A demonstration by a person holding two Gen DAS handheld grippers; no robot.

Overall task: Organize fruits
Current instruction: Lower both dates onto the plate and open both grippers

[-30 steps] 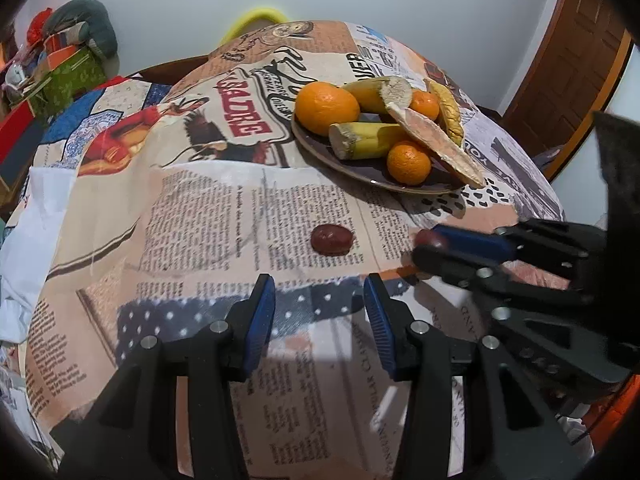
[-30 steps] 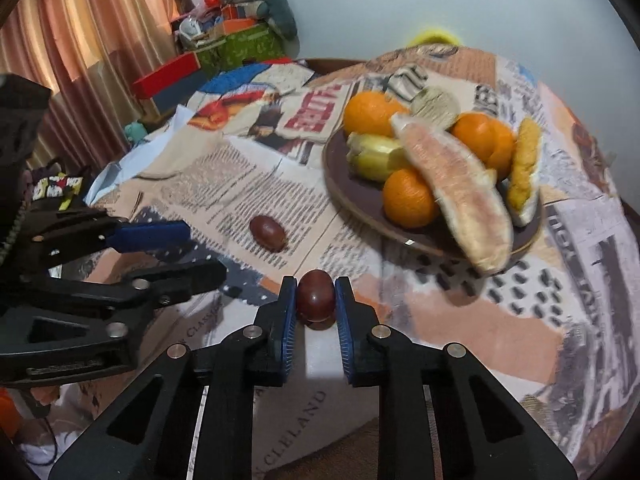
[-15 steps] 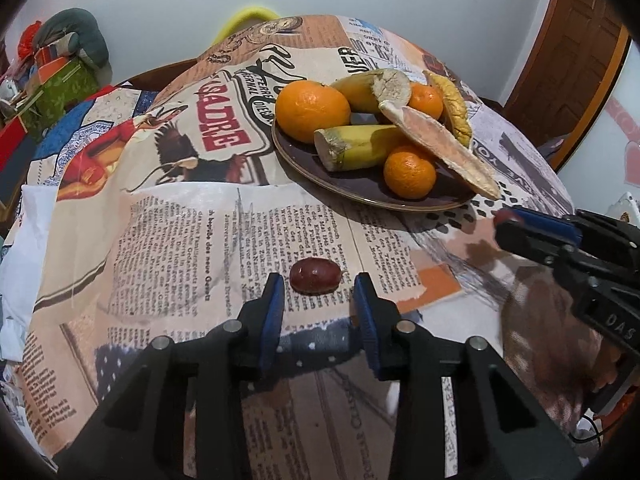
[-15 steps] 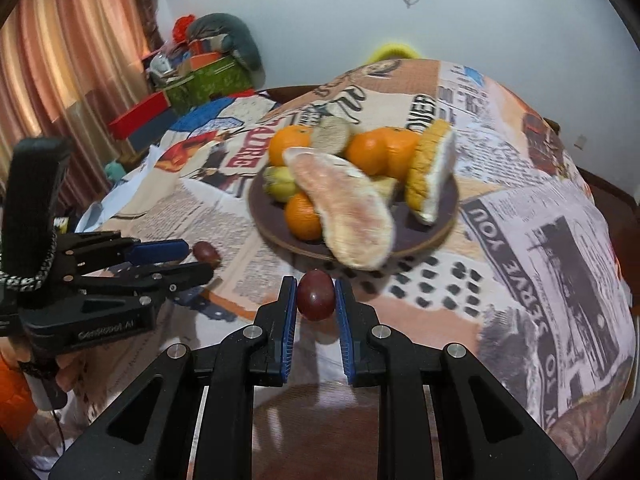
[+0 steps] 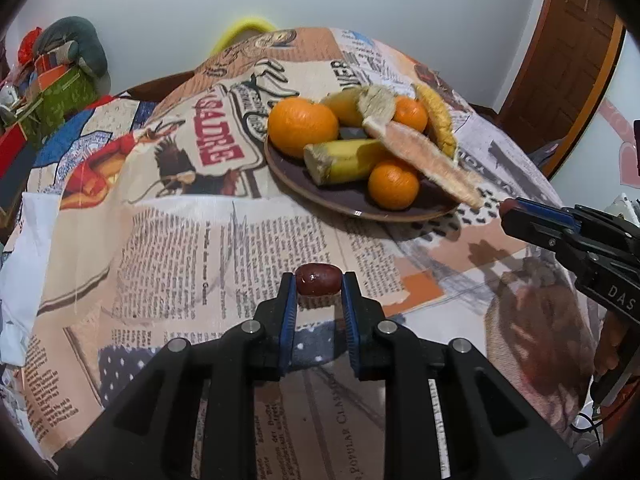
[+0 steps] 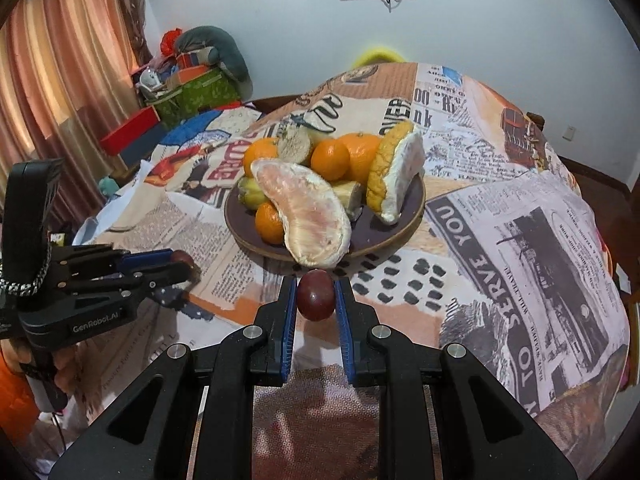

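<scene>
Right gripper (image 5: 505, 208) body cut off by frame edge; its held fruit mostly hidden behind fingers.

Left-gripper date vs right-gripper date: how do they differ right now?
1. Pose: the left date lies crosswise between its gripper's fingers, long axis sideways; the right date stands on end.
2. Place: the left date is farther from the plate, over newsprint cloth; the right date is at the plate's near rim, under the pomelo segment.
Shared: both dark red-brown, glossy, and clamped at the fingertips of the left gripper and right gripper.
</scene>
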